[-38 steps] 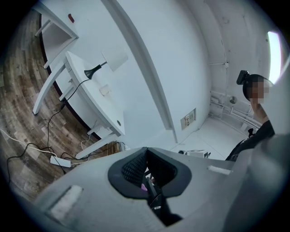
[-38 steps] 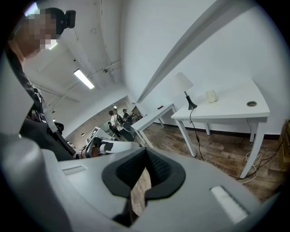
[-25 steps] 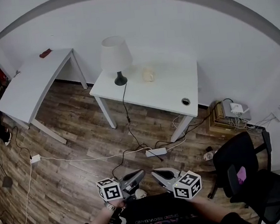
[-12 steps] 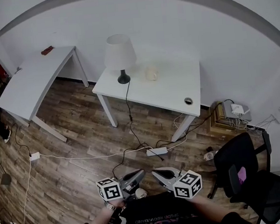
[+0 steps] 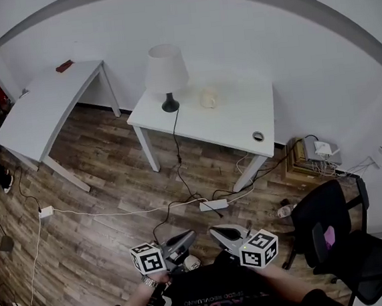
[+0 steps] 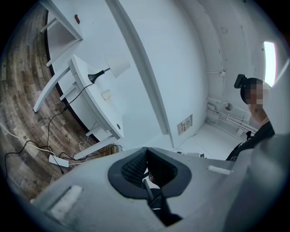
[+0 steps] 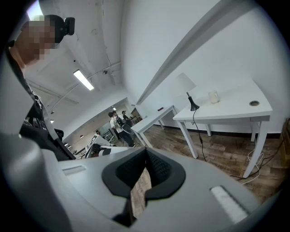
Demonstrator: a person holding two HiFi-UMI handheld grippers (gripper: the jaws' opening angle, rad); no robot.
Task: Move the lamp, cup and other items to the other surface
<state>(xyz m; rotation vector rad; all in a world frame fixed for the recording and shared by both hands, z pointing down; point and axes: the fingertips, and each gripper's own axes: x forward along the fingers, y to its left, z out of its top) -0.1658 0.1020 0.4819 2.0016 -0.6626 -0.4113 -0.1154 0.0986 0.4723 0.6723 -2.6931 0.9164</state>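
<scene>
Lamp and cup stand well apart from both grippers. The left gripper has its jaws pressed together with nothing between them, and the right gripper is closed and empty too. The two are held side by side above the wood floor. Past them a power strip lies on the boards. Further off, a white table bears the lamp, with the cup just to its right. A second white table at the left carries a small red item.
</scene>
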